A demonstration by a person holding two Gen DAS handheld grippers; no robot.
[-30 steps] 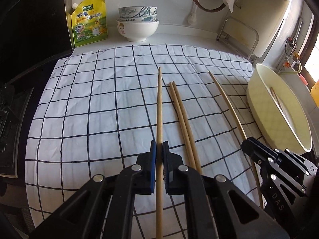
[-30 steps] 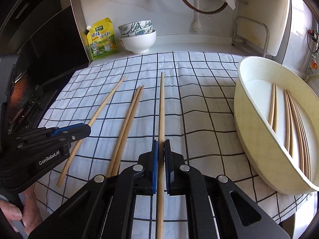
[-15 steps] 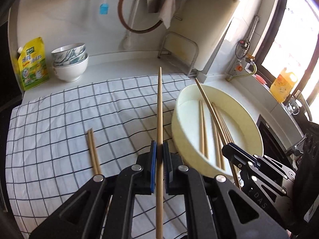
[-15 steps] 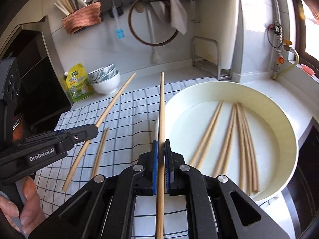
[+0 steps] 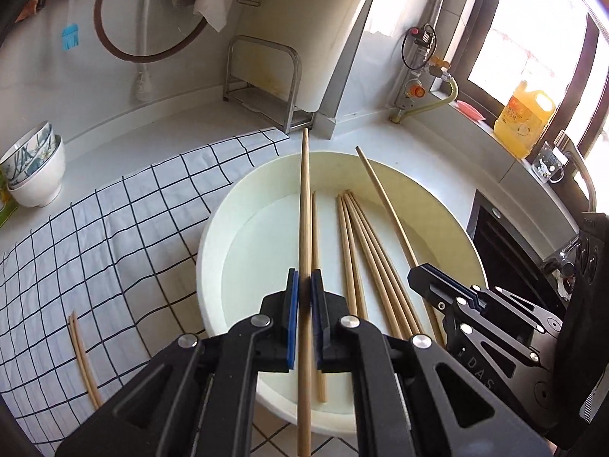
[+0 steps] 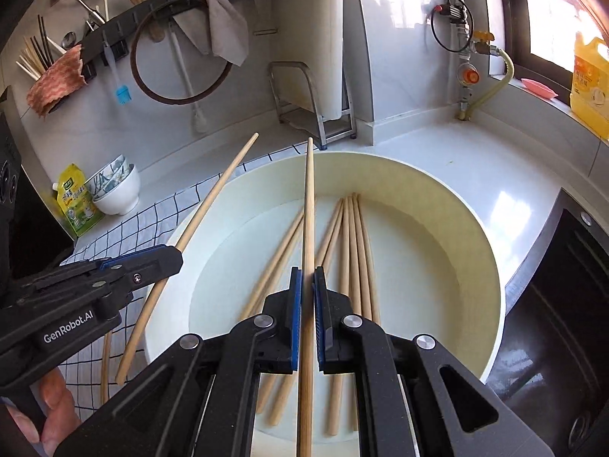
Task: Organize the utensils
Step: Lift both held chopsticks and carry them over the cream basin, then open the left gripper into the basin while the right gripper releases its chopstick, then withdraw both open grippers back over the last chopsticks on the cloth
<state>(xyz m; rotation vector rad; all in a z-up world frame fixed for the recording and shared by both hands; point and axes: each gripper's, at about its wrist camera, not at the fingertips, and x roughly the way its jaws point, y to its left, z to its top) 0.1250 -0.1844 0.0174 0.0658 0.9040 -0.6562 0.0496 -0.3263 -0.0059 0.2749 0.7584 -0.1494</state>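
The big round cream-coloured plastic basin (image 6: 491, 266) is sitting on the white counter, already cradling a loose fan of pale wooden chopsticks (image 6: 354, 251) on its floor. Beside it the white cloth with the black grid (image 5: 114, 236) is carrying one last pair of thin chopsticks (image 5: 82, 358), well apart from the basin.

Both hands are hovering over the basin. The left gripper (image 5: 304, 320) is clamped tight on one long wooden chopstick (image 5: 304, 198), its tip reaching out past the far rim. The right gripper (image 6: 307, 316) is pinching its own long wooden chopstick (image 6: 309, 205) the same way, angled down over the pile.

Here is the danger: each stick is gripped towards its rear end, so most of its length is hanging out front. Letting go from this height is likely to send it bouncing off the pile or skittering across the rim onto the counter. The two held sticks are also running close and slightly crossed, so a careless swing risks knocking them together and twisting one in its pads.
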